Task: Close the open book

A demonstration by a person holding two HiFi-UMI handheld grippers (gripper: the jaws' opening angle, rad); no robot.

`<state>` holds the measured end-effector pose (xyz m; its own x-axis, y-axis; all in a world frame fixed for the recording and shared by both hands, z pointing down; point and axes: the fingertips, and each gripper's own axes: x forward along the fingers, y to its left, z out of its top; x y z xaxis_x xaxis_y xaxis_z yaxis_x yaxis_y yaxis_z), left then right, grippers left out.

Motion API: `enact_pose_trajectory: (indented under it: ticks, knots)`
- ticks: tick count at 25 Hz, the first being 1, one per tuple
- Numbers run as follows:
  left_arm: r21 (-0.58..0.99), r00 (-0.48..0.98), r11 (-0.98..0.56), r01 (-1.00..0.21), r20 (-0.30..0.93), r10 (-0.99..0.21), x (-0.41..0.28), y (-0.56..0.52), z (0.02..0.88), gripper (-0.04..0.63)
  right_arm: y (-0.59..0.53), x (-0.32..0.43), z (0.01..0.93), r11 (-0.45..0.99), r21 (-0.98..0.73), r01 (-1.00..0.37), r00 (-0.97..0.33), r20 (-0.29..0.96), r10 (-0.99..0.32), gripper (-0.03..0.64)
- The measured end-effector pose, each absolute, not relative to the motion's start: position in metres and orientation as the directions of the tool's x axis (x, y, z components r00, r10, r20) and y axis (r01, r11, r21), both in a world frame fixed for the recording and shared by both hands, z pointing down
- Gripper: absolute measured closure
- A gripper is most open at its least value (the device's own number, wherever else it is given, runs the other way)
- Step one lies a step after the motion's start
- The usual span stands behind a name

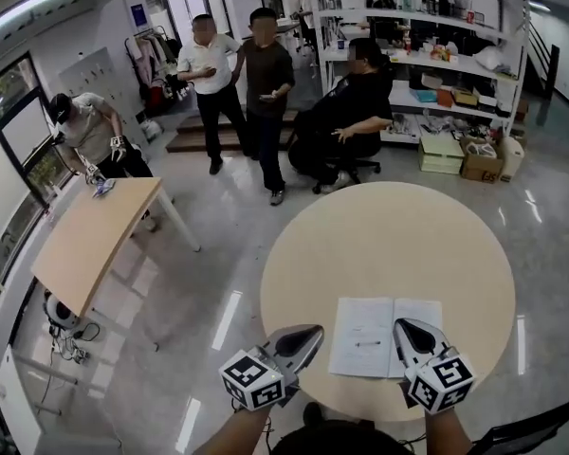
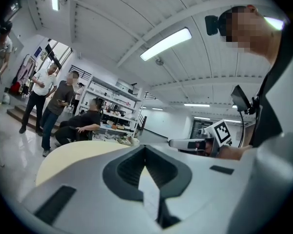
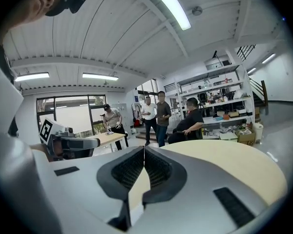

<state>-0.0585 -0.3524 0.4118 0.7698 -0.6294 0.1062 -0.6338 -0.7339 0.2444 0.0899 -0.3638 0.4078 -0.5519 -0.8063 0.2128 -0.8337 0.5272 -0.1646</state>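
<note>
1. Pale, wood-coloured, the round table (image 1: 389, 226) fills the head view. The open book (image 1: 365, 335) lies flat near its front edge, pages up. The left gripper (image 1: 311, 331) is just left of the book, at the table's rim. The right gripper (image 1: 401, 324) is over the right-hand page, close to the spine. With one gripper on each side, the book is probably about to have one half folded over the other.
2. In the left gripper view the jaws are pressed together at the tips, with nothing between them. The gripper looks almost level across the tabletop, with the other gripper off to the right. The book cannot be picked out here.
3. In the right gripper view the jaws are likewise closed and empty. Closed tips likely serve as a blunt wedge to slip under a cover and tip it over, not to pinch it.
</note>
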Motion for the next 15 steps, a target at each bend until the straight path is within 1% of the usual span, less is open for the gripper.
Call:
enact_pose_trajectory:
  ticks: [3, 8, 10, 15]
  knots:
    - [0.286, 0.767, -0.717, -0.636, 0.136, -0.627, -0.063, -0.35, 0.428, 0.606, -0.364, 0.082, 0.426, 0.522, -0.182, -0.833, -0.553, 0.265, -0.79, 0.618]
    - [0.295, 0.761, -0.705, -0.645, 0.164, -0.628, -0.081, -0.36, 0.445, 0.606, -0.378, 0.065, 0.46, 0.488, -0.193, -0.851, -0.525, 0.344, -0.779, 0.615]
    - [0.296, 0.749, -0.691, -0.66, 0.188, -0.635, -0.086, -0.365, 0.458, 0.606, -0.382, 0.056, 0.483, 0.473, -0.218, -0.854, -0.52, 0.398, -0.756, 0.57]
    - [0.333, 0.735, -0.655, -0.678, 0.292, -0.612, -0.083, -0.377, 0.512, 0.606, -0.394, 0.04, 0.556, 0.422, -0.256, -0.87, -0.49, 0.552, -0.675, 0.485]
